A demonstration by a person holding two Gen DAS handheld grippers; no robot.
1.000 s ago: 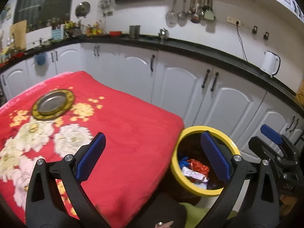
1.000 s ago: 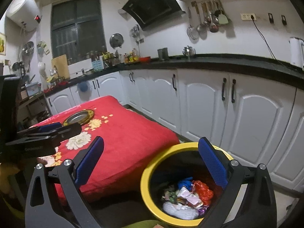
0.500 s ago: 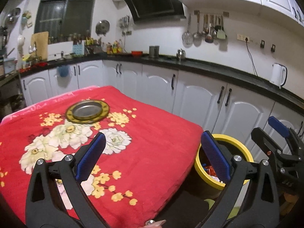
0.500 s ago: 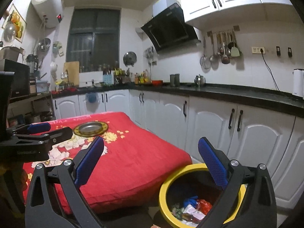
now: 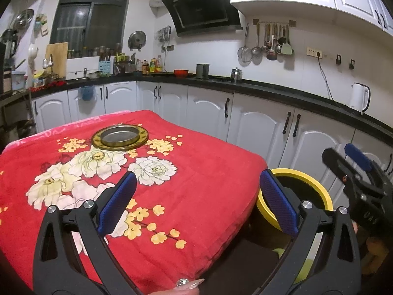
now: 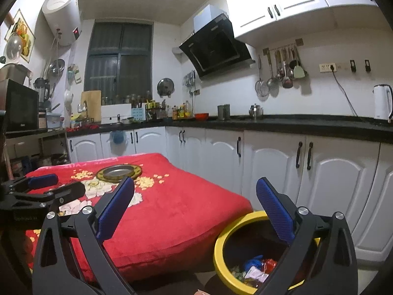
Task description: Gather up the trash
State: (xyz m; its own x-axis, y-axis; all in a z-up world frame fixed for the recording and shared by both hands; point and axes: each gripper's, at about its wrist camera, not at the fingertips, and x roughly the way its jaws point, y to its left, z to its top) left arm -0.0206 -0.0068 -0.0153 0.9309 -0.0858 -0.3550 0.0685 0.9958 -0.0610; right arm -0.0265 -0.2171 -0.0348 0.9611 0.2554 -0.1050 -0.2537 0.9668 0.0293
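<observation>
Right tool (image 6: 195, 207) jaws apart, empty; left tool (image 5: 197, 200) likewise. Yellow bin (image 6: 222, 239), wrappers (image 6: 255, 269) inside, at my right tool's 5 o'clock, nearer it. I see no loose trash on red surface (image 5: 196, 172).

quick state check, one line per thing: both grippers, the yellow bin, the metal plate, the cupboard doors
left gripper: open, fingers wide apart, nothing held
right gripper: open, nothing held
yellow bin: no lid, wrappers and other trash lying at the bottom
metal plate: flat on the red blanket, nothing in it
red blanket: spread over the table, no trash visible on it
cupboard doors: all shut
</observation>
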